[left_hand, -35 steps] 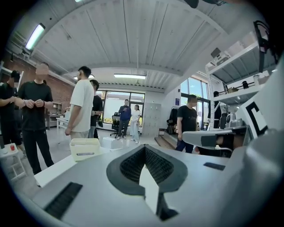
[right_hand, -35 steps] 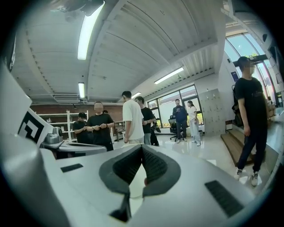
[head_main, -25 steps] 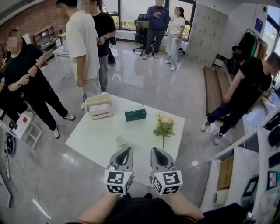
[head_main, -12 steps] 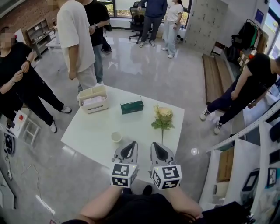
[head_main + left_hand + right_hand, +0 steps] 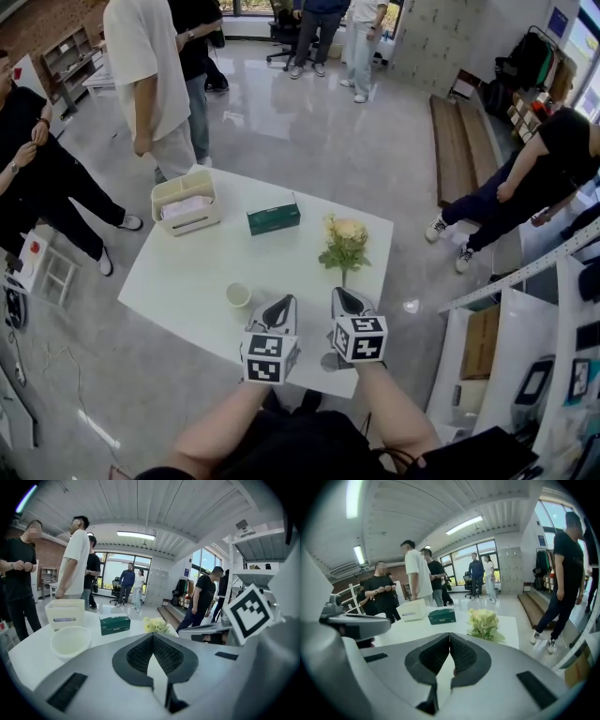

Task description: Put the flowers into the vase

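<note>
A: Lowered and pushed forward since a second ago: left hand-held gripper [image 5: 280, 302] and right hand-held gripper [image 5: 343, 292], now low over the near edge of the tabletop [image 5: 187, 272].

B: Jaws?

A: Pressed together on both, with nothing between them.

B: And where to look for the flowers [image 5: 344, 241]?

A: Just ahead of the right hand-held gripper, upright and not touching it. Foot of the stem hidden behind that gripper's tips. Ahead and to the right of the left hand-held gripper.

B: Anything else close by?

A: Just to the left of the left hand-held gripper, a cup [image 5: 238, 294], near but apart. Farther ahead, a green box [image 5: 274, 217]. Beyond that and further left, a cream bin [image 5: 186, 202]. Past the far side of the tabletop, well away from both hand-held grippers, several people [image 5: 145, 75] standing.
</note>
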Motion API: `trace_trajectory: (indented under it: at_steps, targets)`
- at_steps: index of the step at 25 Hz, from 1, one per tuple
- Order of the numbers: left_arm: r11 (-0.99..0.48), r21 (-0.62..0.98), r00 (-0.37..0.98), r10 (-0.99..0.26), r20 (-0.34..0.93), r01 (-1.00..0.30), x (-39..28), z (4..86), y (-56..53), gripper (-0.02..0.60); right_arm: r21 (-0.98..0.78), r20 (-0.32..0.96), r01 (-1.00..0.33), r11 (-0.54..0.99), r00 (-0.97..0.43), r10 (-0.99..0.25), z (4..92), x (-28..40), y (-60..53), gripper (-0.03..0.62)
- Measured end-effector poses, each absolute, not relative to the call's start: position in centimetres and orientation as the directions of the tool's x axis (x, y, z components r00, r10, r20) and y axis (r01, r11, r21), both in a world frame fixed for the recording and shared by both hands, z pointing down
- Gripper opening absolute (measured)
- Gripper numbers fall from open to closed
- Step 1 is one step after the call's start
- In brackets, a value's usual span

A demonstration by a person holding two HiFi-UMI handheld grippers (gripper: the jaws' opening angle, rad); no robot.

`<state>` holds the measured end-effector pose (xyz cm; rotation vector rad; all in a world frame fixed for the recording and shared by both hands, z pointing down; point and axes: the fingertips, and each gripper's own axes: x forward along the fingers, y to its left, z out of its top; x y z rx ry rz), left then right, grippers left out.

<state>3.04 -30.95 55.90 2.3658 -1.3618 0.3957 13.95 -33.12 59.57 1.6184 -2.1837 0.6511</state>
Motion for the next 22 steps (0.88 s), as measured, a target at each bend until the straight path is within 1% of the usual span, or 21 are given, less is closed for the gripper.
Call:
trace_trajectory:
  at_steps: [1, 3, 6, 9, 11, 14, 19, 22]
  targets:
    - [-0.454, 0.189, 0.489, -0.756, 0.434, -0.871, 3.2, 56.5, -31.2, 0.003, -0.167, 0.570, -0.957, 0.238, -0.291, -0.769, 61.4, 14.6, -33.9, 0.005]
    - [-0.451, 0.192, 0.486, -0.748, 0.453, -0.872, 3.5, 57.3, -31.5, 0.003, -0.180, 0.657, -0.956, 0.232, -0.293, -0.695, 64.7, 15.8, -35.5, 0.088]
    - [-0.452, 0.193, 0.487, -0.740, 0.464, -0.871, 3.9, 57.7, -31.9, 0.003, -0.175, 0.769, -0.960, 0.217, -0.271, -0.579, 68.2, 17.4, -38.1, 0.129]
    - [-0.456, 0.190, 0.489, -0.740, 0.462, -0.870, 4.0, 57.5, -32.6, 0.003, -0.186, 0.865, -0.961, 0.207, -0.260, -0.429, 70.7, 18.6, -40.4, 0.175]
    - [-0.456, 0.188, 0.488, -0.739, 0.465, -0.870, 4.0, 57.5, -32.9, 0.003, -0.212, 0.909, -0.959, 0.188, -0.265, -0.323, 72.3, 19.1, -41.1, 0.176]
    - [-0.452, 0.191, 0.486, -0.736, 0.472, -0.871, 3.8, 57.8, -33.1, 0.003, -0.284, 0.936, -0.952, 0.113, -0.301, -0.183, 74.4, 19.3, -41.0, 0.186]
    - [-0.450, 0.183, 0.479, -0.736, 0.479, -0.874, 3.2, 58.1, -33.1, 0.003, -0.277, 0.956, -0.960, 0.035, -0.279, -0.086, 76.5, 20.5, -41.4, 0.184]
    - [-0.449, 0.184, 0.478, -0.732, 0.485, -0.874, 3.1, 58.3, -32.8, 0.003, -0.253, 0.966, -0.967, 0.019, -0.254, -0.049, 76.9, 21.1, -41.4, 0.156]
